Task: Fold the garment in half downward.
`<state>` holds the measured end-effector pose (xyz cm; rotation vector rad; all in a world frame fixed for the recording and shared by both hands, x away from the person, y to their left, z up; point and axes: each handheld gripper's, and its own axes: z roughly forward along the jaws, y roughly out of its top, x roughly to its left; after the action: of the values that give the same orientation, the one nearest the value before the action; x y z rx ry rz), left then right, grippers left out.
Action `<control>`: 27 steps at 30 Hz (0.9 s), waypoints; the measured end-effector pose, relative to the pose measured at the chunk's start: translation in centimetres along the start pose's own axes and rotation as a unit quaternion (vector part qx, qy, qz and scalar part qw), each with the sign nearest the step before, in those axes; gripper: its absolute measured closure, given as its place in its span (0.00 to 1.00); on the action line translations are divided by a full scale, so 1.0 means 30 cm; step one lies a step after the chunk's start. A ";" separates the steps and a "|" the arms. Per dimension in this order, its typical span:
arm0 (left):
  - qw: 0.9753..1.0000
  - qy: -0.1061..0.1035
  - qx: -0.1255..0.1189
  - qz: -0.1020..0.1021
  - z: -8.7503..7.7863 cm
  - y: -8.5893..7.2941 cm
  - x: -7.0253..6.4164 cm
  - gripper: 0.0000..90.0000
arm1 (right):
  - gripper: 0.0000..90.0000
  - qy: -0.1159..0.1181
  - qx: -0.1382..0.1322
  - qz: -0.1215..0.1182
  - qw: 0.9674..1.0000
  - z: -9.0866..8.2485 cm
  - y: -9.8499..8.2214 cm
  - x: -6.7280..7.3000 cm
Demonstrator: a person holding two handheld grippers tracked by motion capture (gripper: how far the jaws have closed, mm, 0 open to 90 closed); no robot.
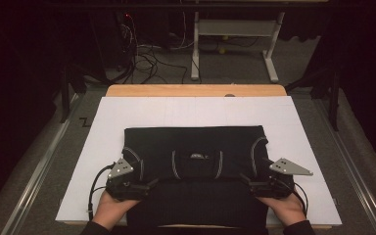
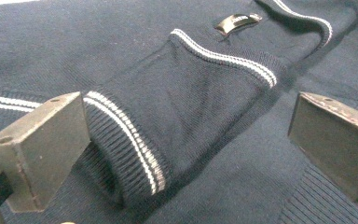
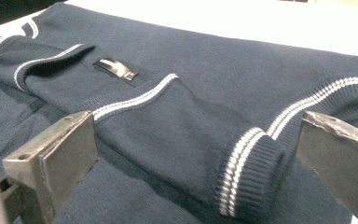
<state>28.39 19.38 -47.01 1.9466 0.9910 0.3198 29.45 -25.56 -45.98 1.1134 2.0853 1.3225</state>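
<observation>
A dark navy sweater (image 1: 196, 142) lies folded on a white sheet (image 1: 200, 110), with both sleeves laid inward over its body. My left gripper (image 1: 149, 185) rests at the sweater's near left and is open. In the left gripper view my left gripper (image 2: 186, 149) straddles a ribbed sleeve cuff (image 2: 135, 149) with white stripes, which lies loose between the jaws. My right gripper (image 1: 247, 180) sits at the near right, also open. In the right gripper view my right gripper (image 3: 196, 158) has the other striped cuff (image 3: 247, 177) between its wide-apart jaws. A small dark label (image 3: 116, 68) sits at the collar.
The white sheet covers a wooden table whose far edge (image 1: 196, 90) shows beyond it. Bare sheet surrounds the sweater on the left, right and far sides. Behind the table stand a white desk frame (image 1: 235, 29) and tangled floor cables (image 1: 147, 58).
</observation>
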 end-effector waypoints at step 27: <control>1.000 0.001 0.020 -0.009 0.160 0.268 0.002 0.00 | 0.18 0.027 0.034 -0.026 0.999 0.211 0.211 0.067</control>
<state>35.28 14.32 -43.18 1.9725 1.0230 0.2951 35.28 -19.07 -43.09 1.0539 2.1986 1.2786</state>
